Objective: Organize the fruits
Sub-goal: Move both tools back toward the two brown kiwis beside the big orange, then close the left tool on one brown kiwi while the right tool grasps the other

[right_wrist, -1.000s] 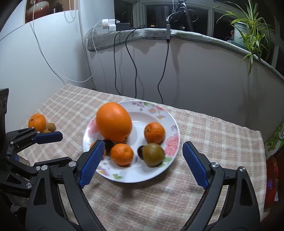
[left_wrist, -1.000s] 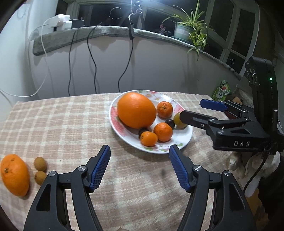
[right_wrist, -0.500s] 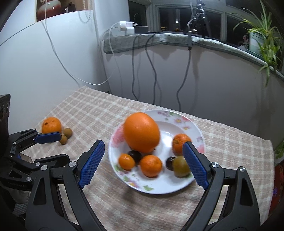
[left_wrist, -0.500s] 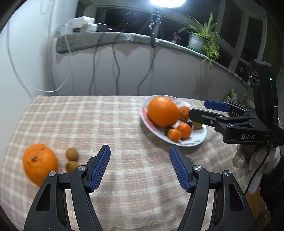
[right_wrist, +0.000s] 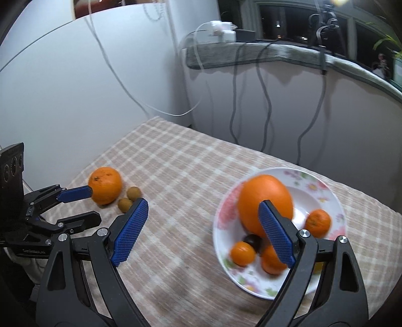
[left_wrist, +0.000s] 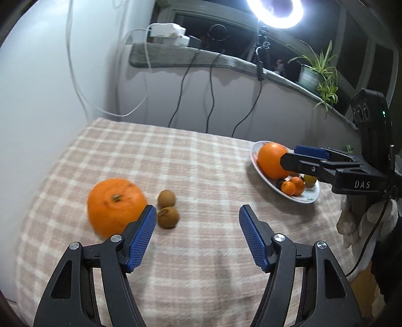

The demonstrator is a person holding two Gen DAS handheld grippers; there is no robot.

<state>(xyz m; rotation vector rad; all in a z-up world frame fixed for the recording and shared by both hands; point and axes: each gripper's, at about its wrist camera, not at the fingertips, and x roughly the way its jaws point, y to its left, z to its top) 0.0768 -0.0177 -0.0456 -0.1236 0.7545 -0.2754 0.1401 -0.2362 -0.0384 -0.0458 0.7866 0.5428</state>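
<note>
A loose orange [left_wrist: 115,203] and two small brown fruits [left_wrist: 166,198] lie on the checked tablecloth, just ahead and left of my left gripper [left_wrist: 196,213]. Its jaws are closing with nothing between them. In the right wrist view the same orange [right_wrist: 105,185] sits at the left gripper's [right_wrist: 94,204] fingertips. The flowered plate [right_wrist: 334,201] holds a big orange [right_wrist: 265,201], small tangerines [right_wrist: 317,222] and a dark fruit [right_wrist: 252,241]. My right gripper [right_wrist: 203,203] hangs open over the plate's left edge, holding nothing.
A white wall [left_wrist: 37,100] runs along the table's left side. At the back are a ledge [left_wrist: 201,59] with chargers, hanging cables, a ring light [left_wrist: 273,12] and a potted plant [left_wrist: 316,73]. A gloved hand [left_wrist: 364,221] holds the right gripper.
Both views have swung left: the loose orange and brown fruits came toward the left gripper, and the plate slid to the right. The left jaws have narrowed a little.
</note>
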